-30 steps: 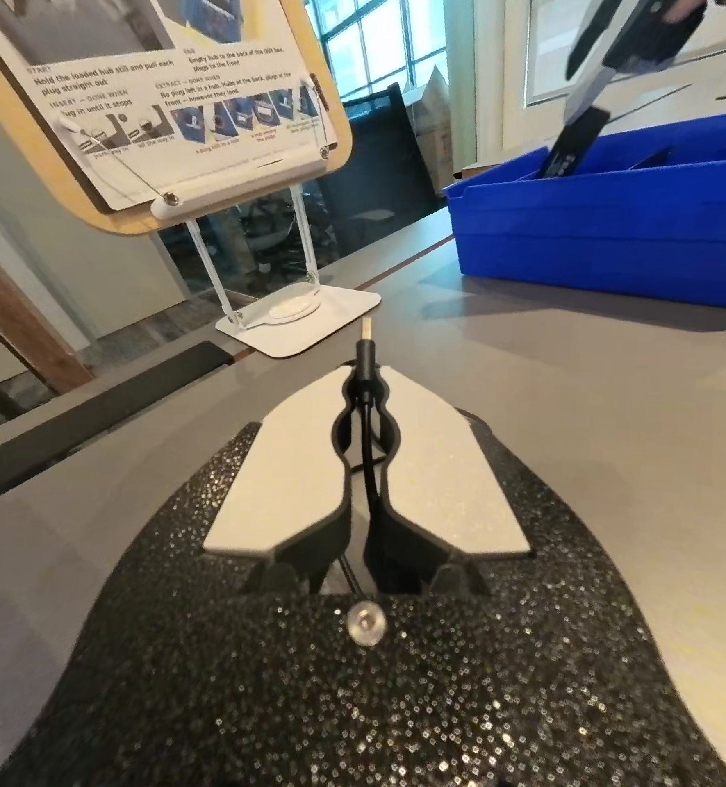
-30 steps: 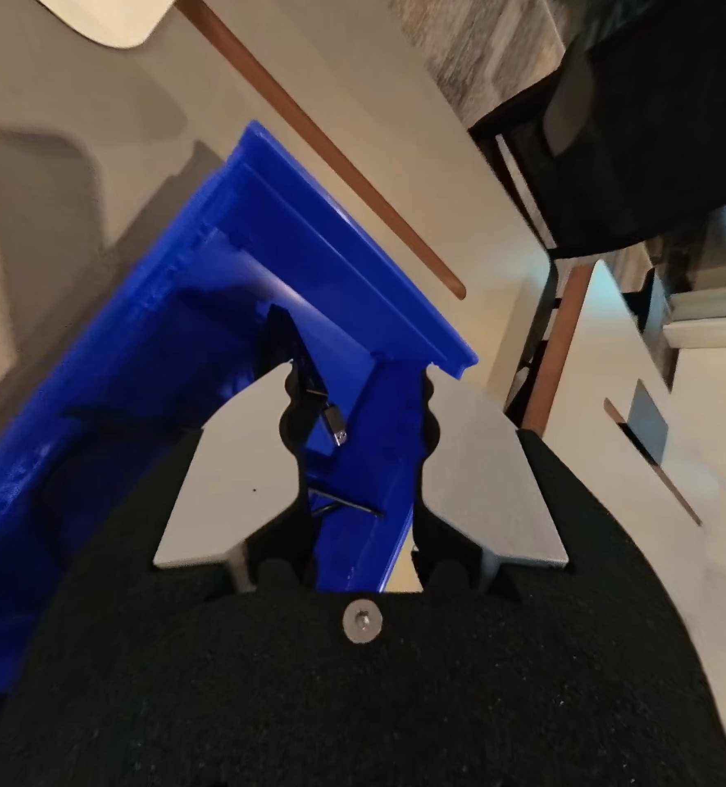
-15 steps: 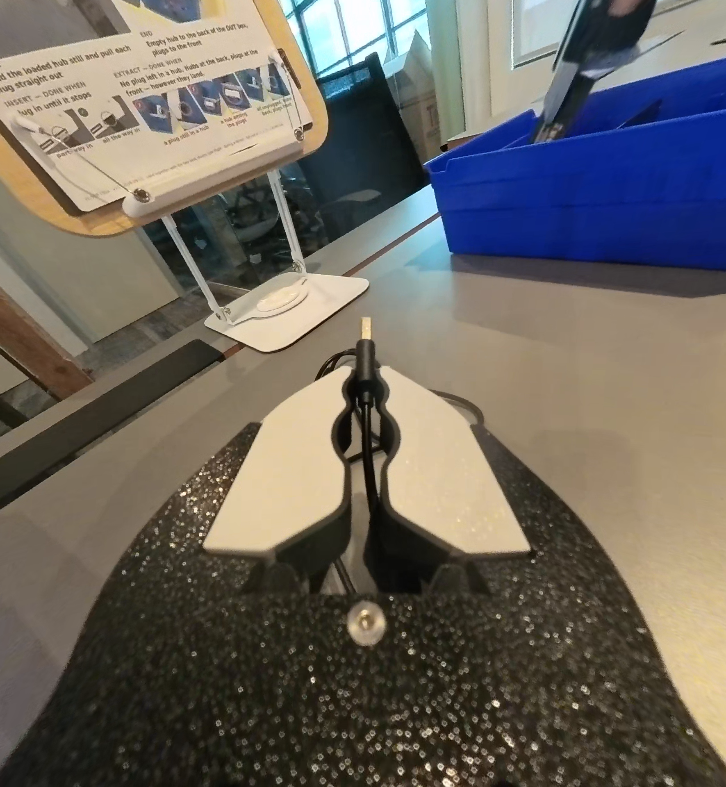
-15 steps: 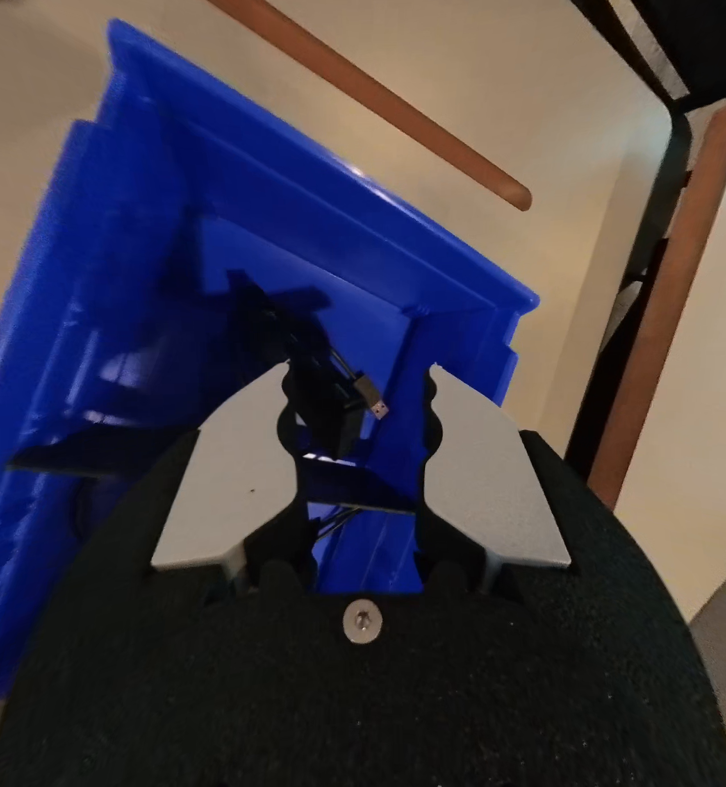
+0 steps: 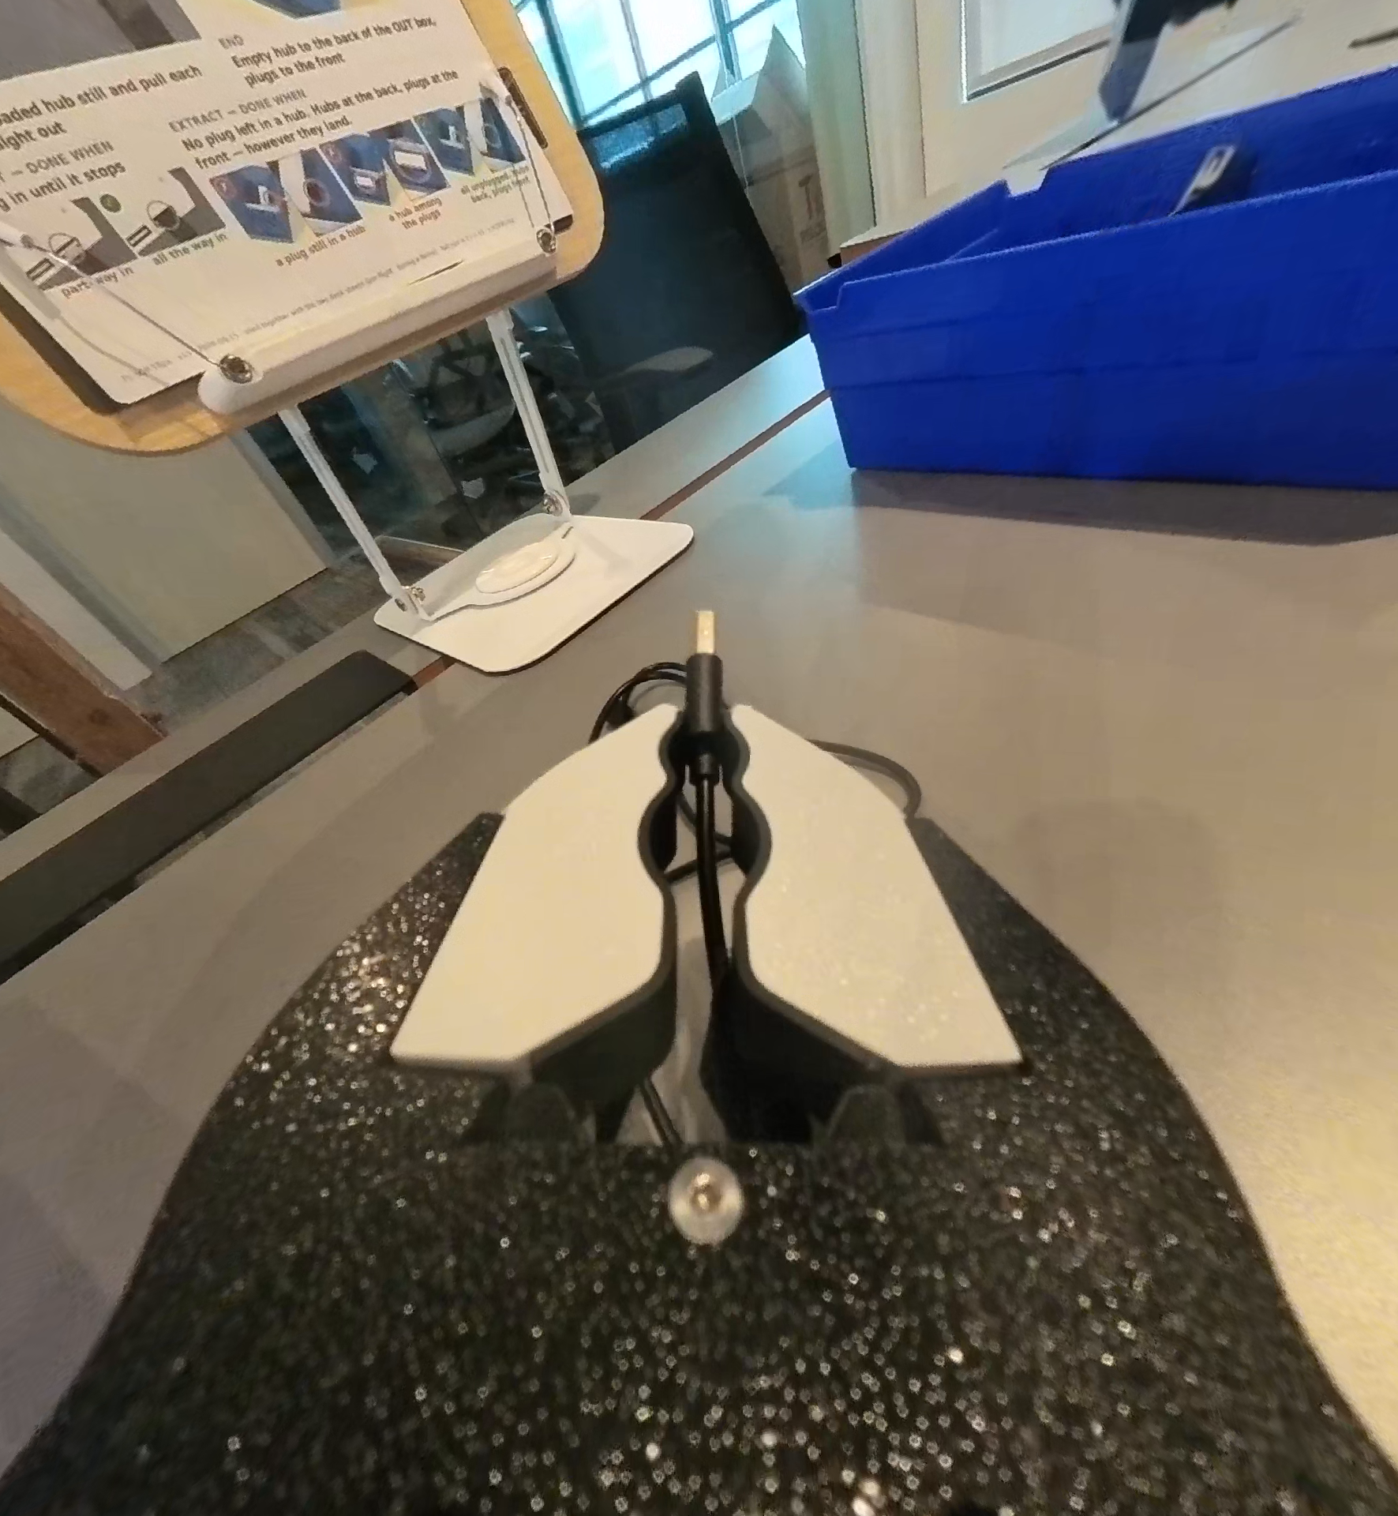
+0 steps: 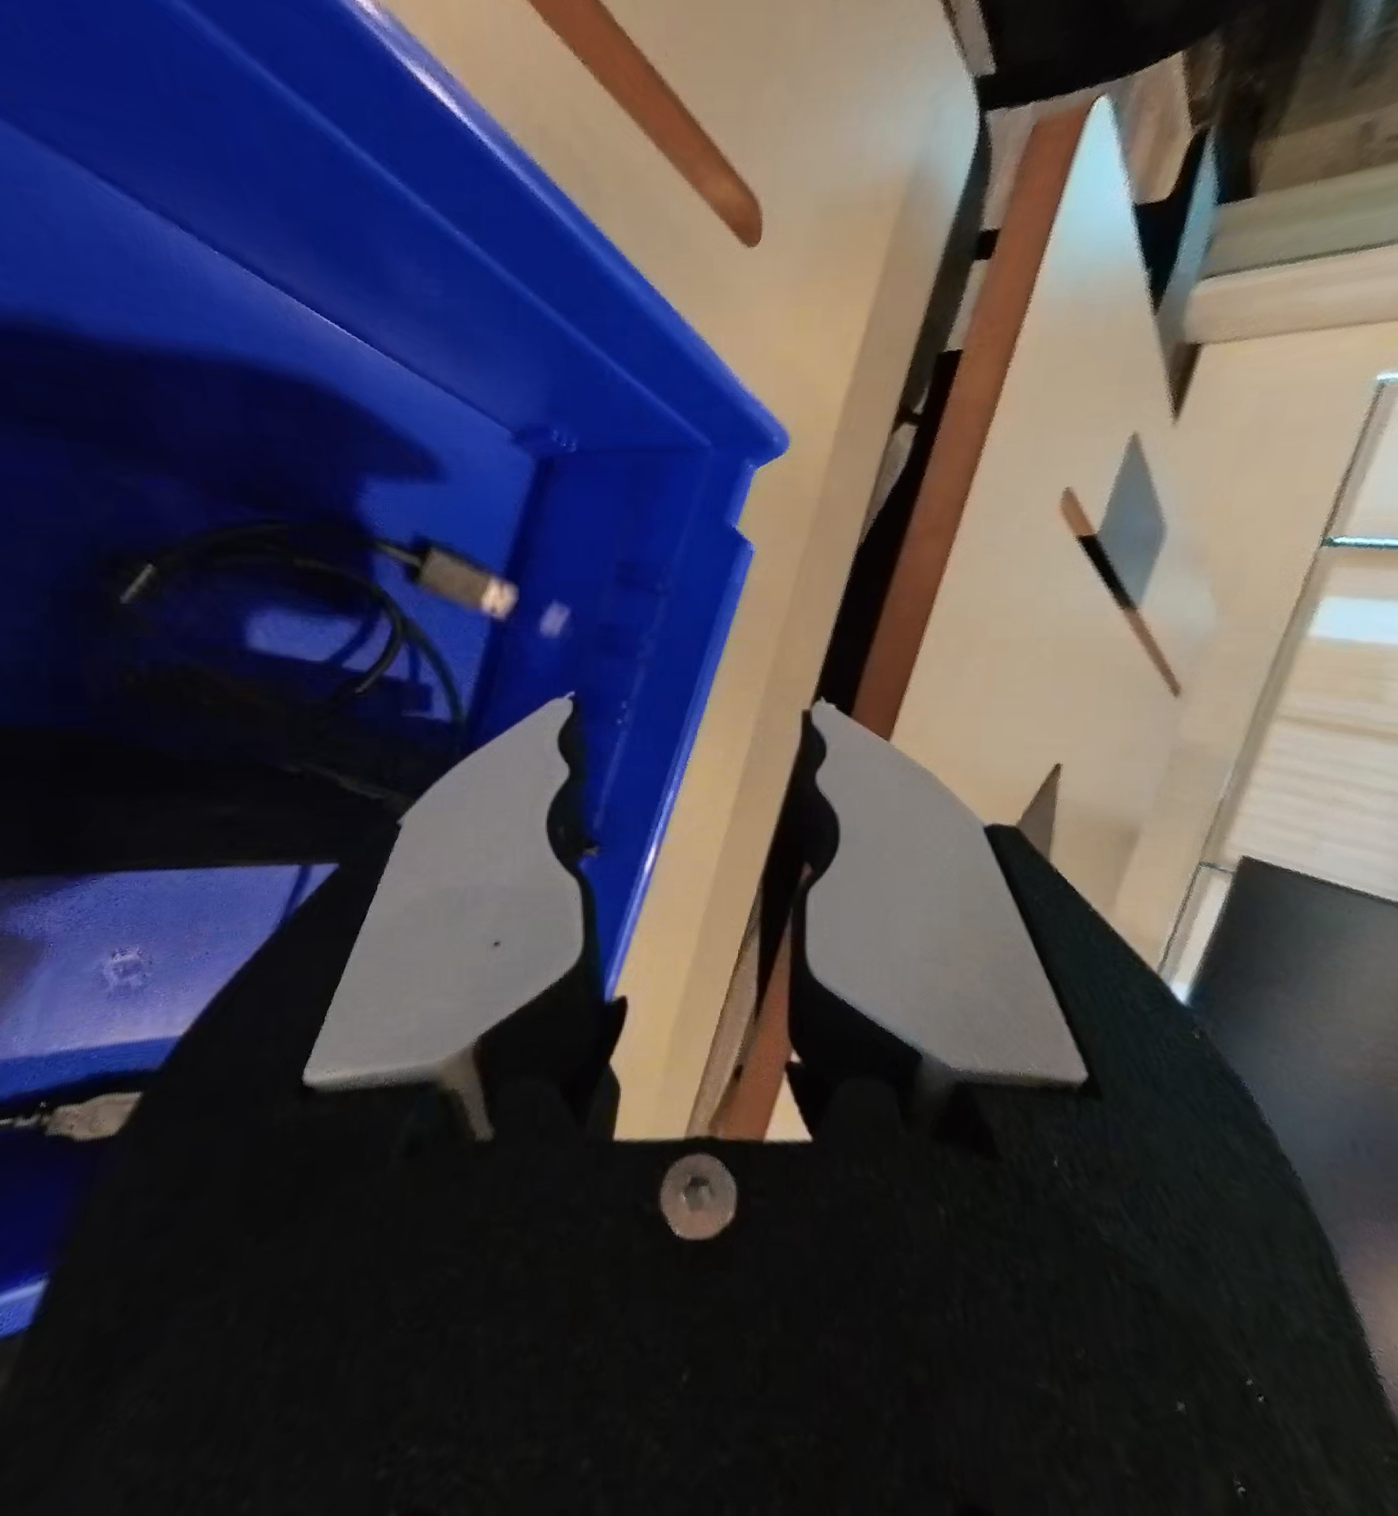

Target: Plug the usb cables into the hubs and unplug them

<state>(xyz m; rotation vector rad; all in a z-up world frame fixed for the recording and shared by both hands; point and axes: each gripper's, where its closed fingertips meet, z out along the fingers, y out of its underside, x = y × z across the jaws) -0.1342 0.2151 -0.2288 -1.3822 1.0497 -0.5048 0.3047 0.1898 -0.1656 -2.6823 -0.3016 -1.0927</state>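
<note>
Here, in the left wrist view, the left claw point(image 5: 705, 722) pinches a black usb cable point(image 5: 708, 853) just behind its plug point(image 5: 704, 656), both pale fingers point(image 5: 564, 886) pressed against the plug's black housing. The metal tip points straight ahead, clear of the fingertips and raised above the grey desk point(image 5: 1089, 738). The cord runs back between the fingers, and loops of it lie on the desk beneath and to either side of the fingertips. Ahead and to the left stands a white stand point(image 5: 531, 574) carrying a wood-edged instruction board point(image 5: 269, 205) (printed with text and small pictures). Ahead and to the right, well apart from the plug, sits a blue bin point(image 5: 1171, 369) on the desk; something dark and blurred leans inside it, too smeared to name.

In the right wrist view, the right claw point(image 6: 691, 722) is spread wide with nothing between its fingers; through the gap show the bin's wall and the cream desk point(image 6: 826, 287) beyond. The blue bin point(image 6: 515, 328) fills the left side, its corner just ahead of the left fingertip. Inside it, to the left of the claw, a loose black cable point(image 6: 310, 607) lies coiled with a grey plug point(image 6: 466, 578) pointing toward the bin's end wall. Lower left, near the claw's body, another plug point(image 6: 88, 1120) shows at the edge (its cable mostly hidden).
</note>
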